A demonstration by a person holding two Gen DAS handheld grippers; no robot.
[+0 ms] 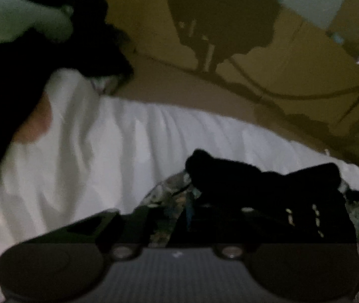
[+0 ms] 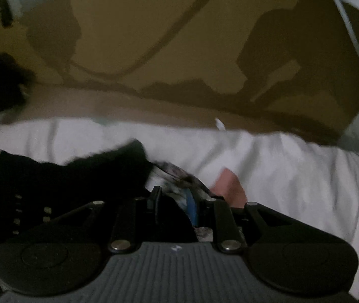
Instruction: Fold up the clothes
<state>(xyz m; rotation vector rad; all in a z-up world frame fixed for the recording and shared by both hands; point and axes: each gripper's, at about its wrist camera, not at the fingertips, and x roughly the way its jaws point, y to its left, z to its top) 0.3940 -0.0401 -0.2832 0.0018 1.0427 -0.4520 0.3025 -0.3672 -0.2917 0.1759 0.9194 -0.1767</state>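
White sheet (image 2: 280, 171) over brown floor (image 2: 154, 38) | left gripper (image 1: 164, 217); right gripper (image 2: 182, 202); each clenched on patterned garment (image 2: 177, 174)

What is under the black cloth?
The black cloth lies on a white sheet. A patterned fabric peeks out beside it, between the right gripper fingers. Whatever else lies beneath the black cloth is covered.

Rumpled black garment (image 1: 267, 184) with pale patterned lining, bunched on white sheet, a blue tag at its edge.
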